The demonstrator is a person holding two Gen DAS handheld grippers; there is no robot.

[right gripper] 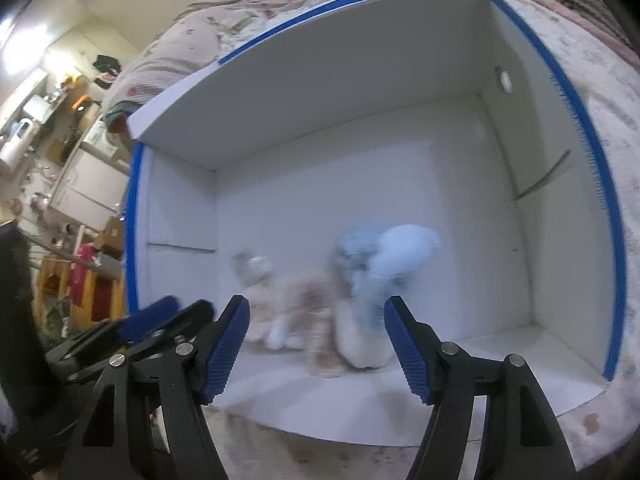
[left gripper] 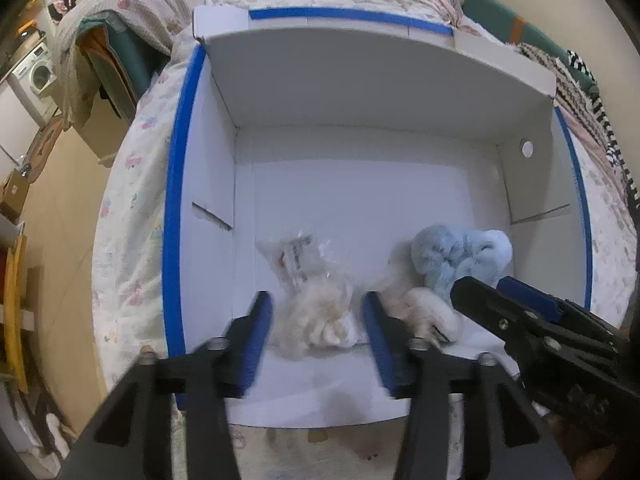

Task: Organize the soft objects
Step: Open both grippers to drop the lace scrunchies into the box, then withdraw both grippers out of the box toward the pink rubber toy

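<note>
A white cardboard box (left gripper: 208,184) with blue-taped edges lies open on a bed. On its floor near the front lie a clear bag of cream fluff (left gripper: 316,316), a white plush piece (left gripper: 430,314) and a light blue plush toy (left gripper: 460,256). My left gripper (left gripper: 316,300) is open, its blue pads on either side of the bag and not pressing on it. My right gripper (right gripper: 316,306) is open above the blurred blue plush toy (right gripper: 384,256) and the white plush piece (right gripper: 360,344). The right gripper (left gripper: 486,284) also shows at the right of the left wrist view, close by the blue toy.
The box's back flap (left gripper: 380,76) stands up. A patterned bedsheet (left gripper: 132,216) surrounds the box, with rumpled bedding (left gripper: 152,4) behind. A washing machine (left gripper: 38,76) and floor clutter lie off to the left. My left gripper (right gripper: 186,306) sits at the left of the right wrist view.
</note>
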